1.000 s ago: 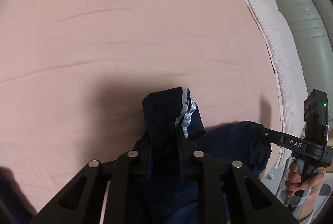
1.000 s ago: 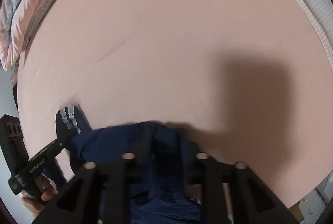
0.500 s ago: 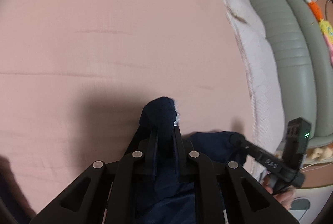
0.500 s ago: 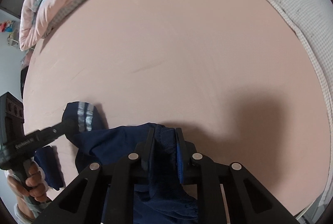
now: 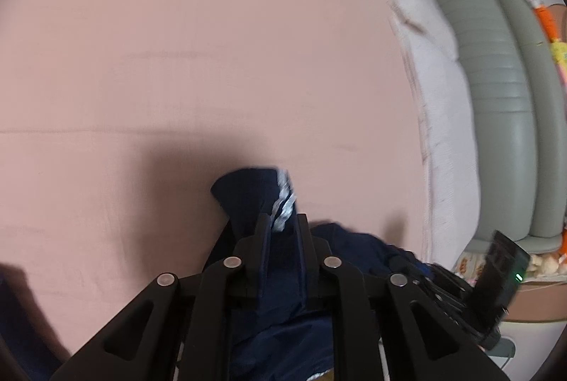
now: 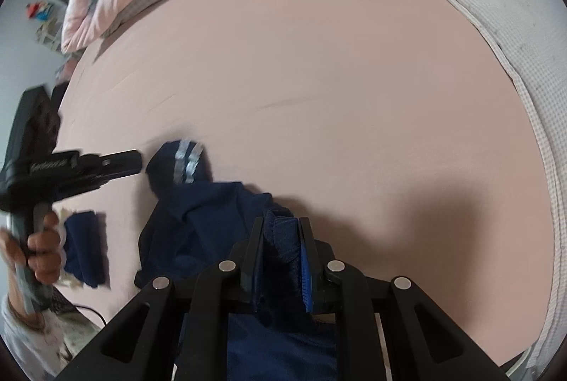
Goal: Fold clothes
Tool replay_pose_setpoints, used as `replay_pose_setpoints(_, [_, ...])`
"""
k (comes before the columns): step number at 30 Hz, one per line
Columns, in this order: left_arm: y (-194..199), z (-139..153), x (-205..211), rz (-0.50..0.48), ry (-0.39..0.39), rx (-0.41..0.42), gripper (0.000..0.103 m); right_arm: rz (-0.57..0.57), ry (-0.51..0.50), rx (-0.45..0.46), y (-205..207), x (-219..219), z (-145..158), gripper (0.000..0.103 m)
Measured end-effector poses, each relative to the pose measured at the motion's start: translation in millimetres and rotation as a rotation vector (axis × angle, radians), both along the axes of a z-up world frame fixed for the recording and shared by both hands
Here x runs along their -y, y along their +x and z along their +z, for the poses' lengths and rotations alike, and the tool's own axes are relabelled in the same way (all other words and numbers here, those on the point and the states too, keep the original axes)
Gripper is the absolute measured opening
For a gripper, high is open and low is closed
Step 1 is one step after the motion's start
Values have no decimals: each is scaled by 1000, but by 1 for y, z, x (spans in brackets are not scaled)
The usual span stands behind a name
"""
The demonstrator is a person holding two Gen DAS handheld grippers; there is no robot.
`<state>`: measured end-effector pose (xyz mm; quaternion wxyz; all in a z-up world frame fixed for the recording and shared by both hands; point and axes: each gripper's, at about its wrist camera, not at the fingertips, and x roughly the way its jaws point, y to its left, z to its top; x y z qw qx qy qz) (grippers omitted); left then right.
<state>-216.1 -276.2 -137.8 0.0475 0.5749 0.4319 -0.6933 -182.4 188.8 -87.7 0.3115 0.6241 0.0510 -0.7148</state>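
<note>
Garments: one navy garment (image 6: 198, 204) on pink sheet (image 6: 319, 80) | left gripper (image 5: 281, 221): clamping striped cuff | right gripper (image 6: 281, 228): clamping navy fabric

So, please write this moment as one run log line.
left gripper: shut on navy garment | right gripper: shut on navy garment | surface: pink sheet
</note>
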Motion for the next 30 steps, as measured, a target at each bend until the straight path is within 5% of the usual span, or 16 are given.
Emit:
replay_pose_setpoints(5, [-3,-17,-8,-23,5,76,55,83,3,-8,19,9,9,15])
replay_pose_setpoints(18, [0,-33,5,27,36,138,56,166,15,39,49,3,-10,15])
replay_pose_setpoints(30, [-11,-30,-10,40,-61,83,55,297,100,36,83,16,-27,15])
